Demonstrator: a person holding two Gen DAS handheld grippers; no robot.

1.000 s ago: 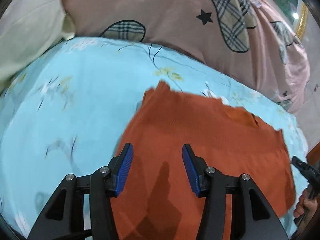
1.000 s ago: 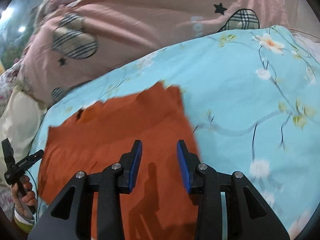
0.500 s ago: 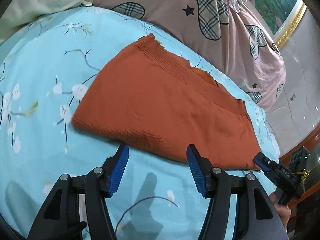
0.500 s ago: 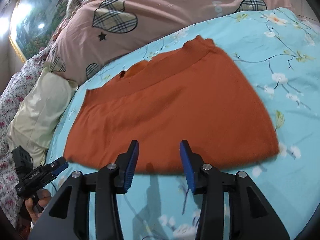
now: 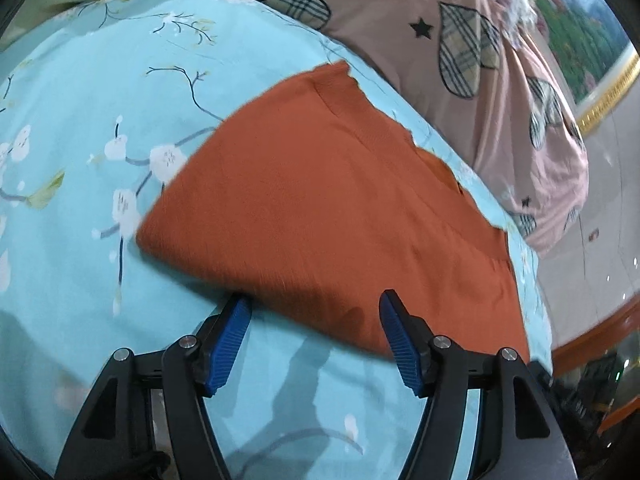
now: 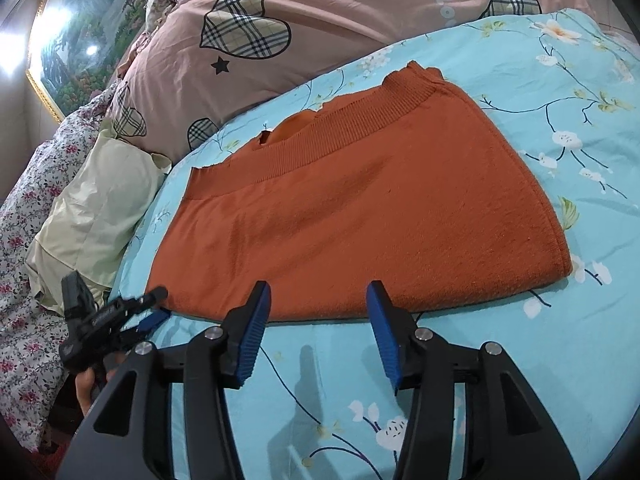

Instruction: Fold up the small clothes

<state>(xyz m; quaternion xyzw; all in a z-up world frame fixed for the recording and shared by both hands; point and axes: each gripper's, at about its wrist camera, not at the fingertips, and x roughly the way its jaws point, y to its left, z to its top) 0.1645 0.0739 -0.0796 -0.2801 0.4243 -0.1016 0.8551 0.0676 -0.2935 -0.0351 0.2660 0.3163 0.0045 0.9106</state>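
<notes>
An orange knit garment [image 5: 340, 208] lies folded flat on the light-blue floral bed sheet [image 5: 100, 128], its ribbed band toward the pillows. It also shows in the right wrist view [image 6: 360, 216]. My left gripper [image 5: 316, 340] is open and empty, its blue pads at the garment's near folded edge. My right gripper [image 6: 316, 328] is open and empty, just short of the near edge. The left gripper also shows in the right wrist view [image 6: 136, 316] at the garment's left corner, held by a hand.
Pink pillows with plaid hearts [image 6: 320, 28] lie behind the garment. A cream pillow [image 6: 88, 216] and floral bedding [image 6: 24, 248] lie at the left. A framed picture [image 6: 68, 40] hangs on the wall. The bed's wooden edge [image 5: 592, 332] is at the right.
Both grippers pulled back from above the garment toward its near edge, then the left one moved in closer. The garment lies still and both stay open.
</notes>
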